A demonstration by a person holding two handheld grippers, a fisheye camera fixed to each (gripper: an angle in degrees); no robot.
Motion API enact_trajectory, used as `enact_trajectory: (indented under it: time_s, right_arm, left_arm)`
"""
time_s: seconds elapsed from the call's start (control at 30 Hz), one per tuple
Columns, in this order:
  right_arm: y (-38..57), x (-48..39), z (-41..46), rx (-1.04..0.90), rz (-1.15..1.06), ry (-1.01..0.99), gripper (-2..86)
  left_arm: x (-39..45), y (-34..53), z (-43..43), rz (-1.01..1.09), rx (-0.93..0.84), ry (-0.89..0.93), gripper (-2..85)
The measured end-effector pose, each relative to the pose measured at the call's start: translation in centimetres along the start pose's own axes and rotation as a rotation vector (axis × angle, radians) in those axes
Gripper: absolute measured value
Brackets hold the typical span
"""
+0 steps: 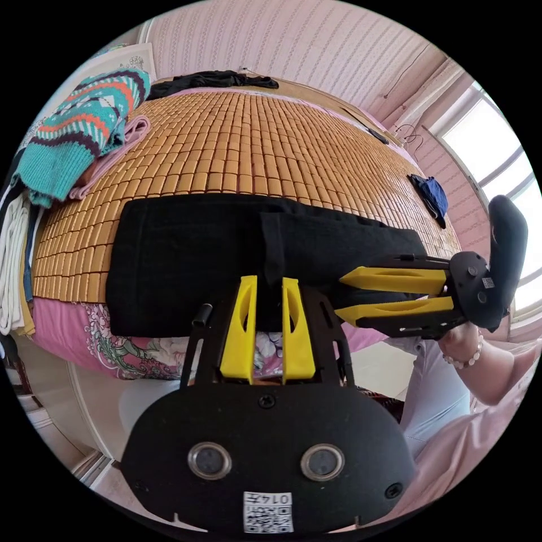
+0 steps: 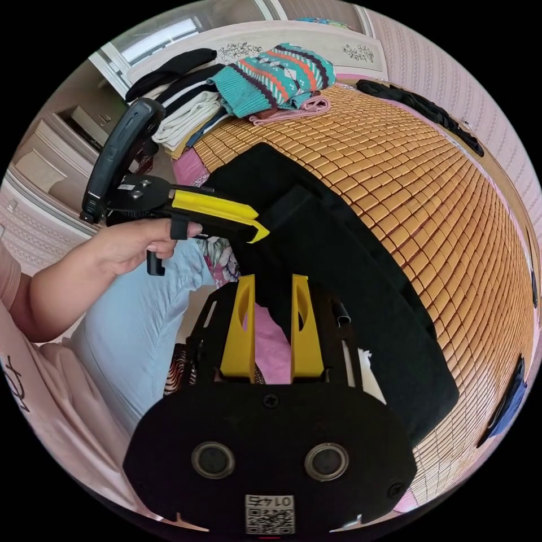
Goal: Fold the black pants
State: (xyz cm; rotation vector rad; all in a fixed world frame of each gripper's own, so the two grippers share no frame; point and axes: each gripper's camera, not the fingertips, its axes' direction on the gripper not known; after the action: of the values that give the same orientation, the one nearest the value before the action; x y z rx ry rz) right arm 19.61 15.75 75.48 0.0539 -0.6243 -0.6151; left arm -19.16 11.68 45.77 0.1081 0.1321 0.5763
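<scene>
pants: black pants (image 1: 186,254) folded long across frame centre, on the bed's mat (image 1: 237,147)
left tool (image 1: 269,285): spread, at the near edge
right tool (image 2: 271,282): spread, empty
step: likely between folds
next: pinch one end, carry it over

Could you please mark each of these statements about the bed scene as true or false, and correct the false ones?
1. The black pants lie on a bamboo mat. True.
2. The pants lie at the far edge of the mat, by the wall. False: they lie along the near edge, in front of the person.
3. A teal patterned sweater sits on top of a pile of clothes at one end of the bed. True.
4. The left gripper is clamped shut on the sweater. False: its jaws are apart, at the pants' near edge.
5. The right gripper has its jaws apart. True.
6. A blue garment lies on top of the pants. False: it lies apart, on the mat.
</scene>
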Motion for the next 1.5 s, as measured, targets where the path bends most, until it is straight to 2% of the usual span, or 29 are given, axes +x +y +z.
enact_trajectory:
  time_s: [0.13,0.2,0.27,0.37,0.43,0.53,0.63,0.67,0.8,0.87,0.9,1.03,1.1,1.23,1.3,1.33,1.43,1.5]
  right_arm:
    - [-0.6,0.2,-1.0,0.037,0.005,-0.040,9.5]
    - [-0.7,0.4,-2.5,0.103,0.013,-0.073,9.0]
    - [-0.2,0.7,-5.2,0.252,0.032,-0.169,8.8]
    - [-0.4,1.4,-7.1,0.346,0.051,-0.258,8.8]
    - [-0.9,1.6,-7.1,0.346,0.057,-0.267,9.0]
    - [-2.3,2.3,-4.7,0.245,0.082,-0.236,9.6]
    - [-2.8,3.5,-2.8,0.138,0.130,-0.196,9.6]
    - [-2.7,4.1,-2.7,0.120,0.150,-0.166,9.2]
    - [-1.8,5.8,-2.5,0.065,0.208,-0.025,5.2]
    - [-1.8,6.9,-0.4,-0.075,0.217,0.034,2.6]
    - [-2.0,7.2,0.2,-0.108,0.224,0.029,2.2]
    - [-4.6,7.8,-2.6,-0.021,0.216,-0.005,0.3]
    - [-6.9,7.9,-3.6,0.013,0.172,-0.006,0.0]
    - [-12.6,8.5,-2.2,-0.022,0.111,0.131,-0.4]
    - [-14.3,9.3,1.3,-0.185,0.078,0.148,-0.5]
    - [-14.7,9.6,1.5,-0.160,0.053,0.130,-0.7]
    - [-16.7,10.3,0.6,-0.289,0.032,0.092,-0.6]
    - [-17.3,10.6,-0.5,-0.233,0.031,0.113,-0.5]
  left_arm:
    - [2.9,0.2,-4.4,0.089,0.080,-0.043,1.9]
    - [4.4,0.4,-7.2,0.141,0.149,0.002,1.3]
    - [5.3,0.4,-10.0,0.192,0.206,0.029,0.9]
    - [4.4,0.5,-13.6,0.229,0.273,-0.056,0.8]
    - [1.1,0.1,-13.7,0.195,0.244,-0.153,1.5]
    - [-5.0,0.0,-9.1,0.058,0.092,-0.292,3.3]
    - [-8.2,1.1,-6.4,-0.064,-0.031,-0.269,4.7]
    - [-8.0,1.3,-6.7,-0.059,-0.021,-0.266,4.8]
    - [-3.2,1.9,-9.3,0.051,0.062,-0.345,4.3]
    - [0.0,2.0,-9.7,0.149,0.096,-0.300,3.3]
    - [2.2,2.1,-9.5,0.202,0.120,-0.254,2.0]
    - [9.8,2.4,-6.1,0.325,0.138,0.009,-0.6]
    - [12.0,2.5,-4.6,0.340,0.141,0.055,-0.8]
    - [14.4,2.0,-0.7,0.353,0.059,0.007,-1.0]
    - [14.9,2.3,1.6,0.402,-0.028,-0.039,-1.0]
    - [15.0,2.7,1.4,0.426,0.007,-0.043,-1.0]
    - [15.0,2.3,0.3,0.416,-0.021,-0.014,-1.0]
    - [15.2,2.5,-0.5,0.424,0.030,-0.011,-0.9]
